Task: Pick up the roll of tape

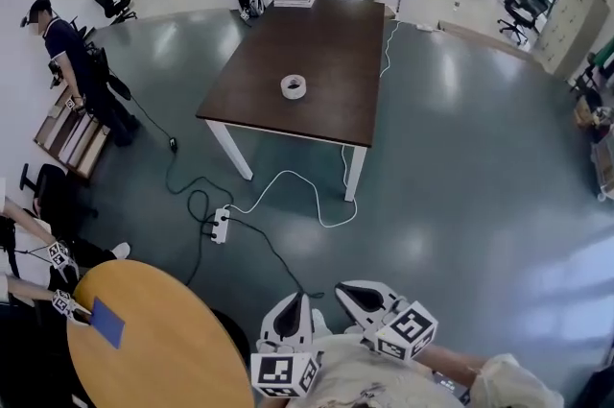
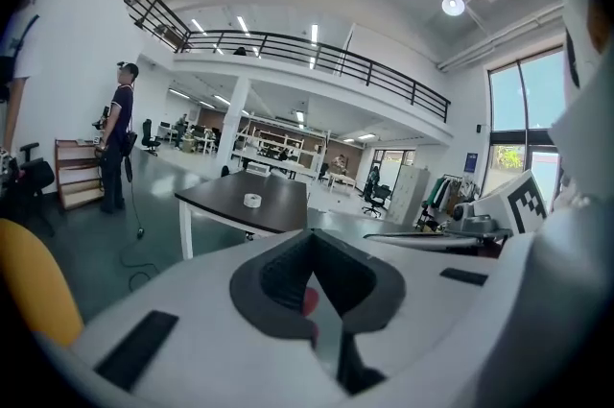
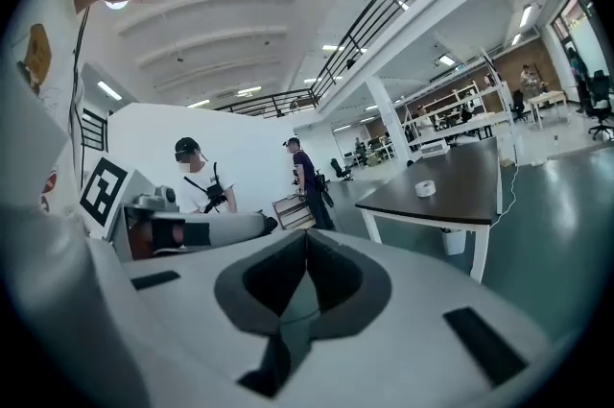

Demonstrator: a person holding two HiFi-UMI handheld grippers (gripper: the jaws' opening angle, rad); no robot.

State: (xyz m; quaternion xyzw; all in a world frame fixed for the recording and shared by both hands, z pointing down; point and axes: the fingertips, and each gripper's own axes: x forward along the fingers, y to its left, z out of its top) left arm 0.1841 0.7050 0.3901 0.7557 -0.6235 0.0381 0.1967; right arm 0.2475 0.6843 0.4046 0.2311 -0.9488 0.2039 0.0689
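Observation:
A white roll of tape (image 1: 294, 86) lies flat near the middle of a dark brown table (image 1: 326, 32), far ahead across the floor. It shows small in the left gripper view (image 2: 252, 200) and in the right gripper view (image 3: 425, 188). Both grippers are held close to the body at the bottom of the head view, far from the table. My left gripper (image 1: 291, 312) (image 2: 310, 238) has its jaws together with nothing between them. My right gripper (image 1: 361, 294) (image 3: 306, 236) is also shut and empty.
A power strip (image 1: 220, 226) and trailing cables lie on the green floor before the table. A round yellow table (image 1: 153, 339) is at my near left. A person (image 1: 79, 60) stands by a wooden shelf (image 1: 69, 135) at the left. Desks and office chairs fill the back.

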